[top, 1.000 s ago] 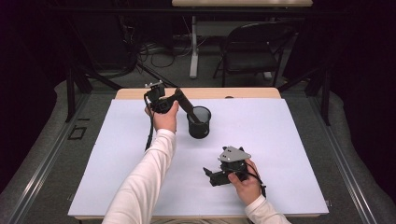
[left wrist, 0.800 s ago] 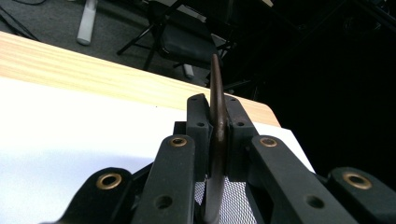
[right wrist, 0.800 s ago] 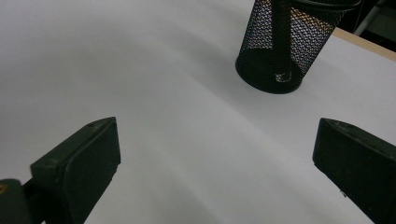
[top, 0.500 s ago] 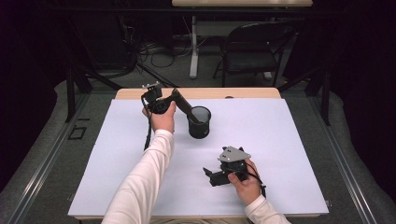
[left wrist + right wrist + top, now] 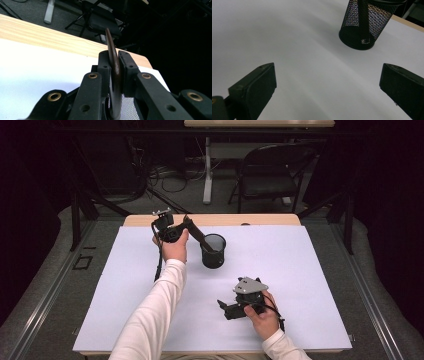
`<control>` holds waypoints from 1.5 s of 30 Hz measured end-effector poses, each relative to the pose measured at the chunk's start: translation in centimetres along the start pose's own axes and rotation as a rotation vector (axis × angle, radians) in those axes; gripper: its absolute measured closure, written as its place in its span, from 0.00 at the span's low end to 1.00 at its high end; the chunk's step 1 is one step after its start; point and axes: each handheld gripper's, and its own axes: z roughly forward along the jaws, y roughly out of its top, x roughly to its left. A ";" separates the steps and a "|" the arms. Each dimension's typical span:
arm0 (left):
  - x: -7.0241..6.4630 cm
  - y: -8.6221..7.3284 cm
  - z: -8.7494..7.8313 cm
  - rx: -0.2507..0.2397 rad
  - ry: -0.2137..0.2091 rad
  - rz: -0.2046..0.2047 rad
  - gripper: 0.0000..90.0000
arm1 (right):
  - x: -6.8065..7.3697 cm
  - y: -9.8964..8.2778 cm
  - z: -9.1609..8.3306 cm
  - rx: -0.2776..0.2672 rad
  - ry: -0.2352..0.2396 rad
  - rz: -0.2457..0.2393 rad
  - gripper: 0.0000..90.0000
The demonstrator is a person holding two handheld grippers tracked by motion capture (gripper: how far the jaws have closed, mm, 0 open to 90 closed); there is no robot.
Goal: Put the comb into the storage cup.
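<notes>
A black mesh cup (image 5: pixel 213 256) stands on the white sheet near the table's far edge. A slim dark brown utensil (image 5: pixel 207 241) leans into it, its lower end seen through the mesh in the right gripper view (image 5: pixel 362 17). My left gripper (image 5: pixel 196 232) is shut on the utensil's upper part; in the left gripper view the curved utensil (image 5: pixel 111 42) rises between the pads of that gripper (image 5: pixel 115 58). Its jaws have just been easing open a little, with the utensil still between them. My right gripper (image 5: pixel 224 309) rests near the front edge, open (image 5: pixel 329 73), nothing between its jaws, facing the cup (image 5: pixel 367 27).
The white sheet (image 5: pixel 305 270) covers most of the wooden table (image 5: pixel 235 219). A black chair (image 5: pixel 270 170) and a table's leg stand on the floor beyond the far edge. Dark frame struts rise at the left and the right.
</notes>
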 end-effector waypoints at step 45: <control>0.0 1.1 -2.0 -0.075 0.037 0.015 0.44 | 0.1 0.0 0.1 0.006 -0.001 -0.007 0.02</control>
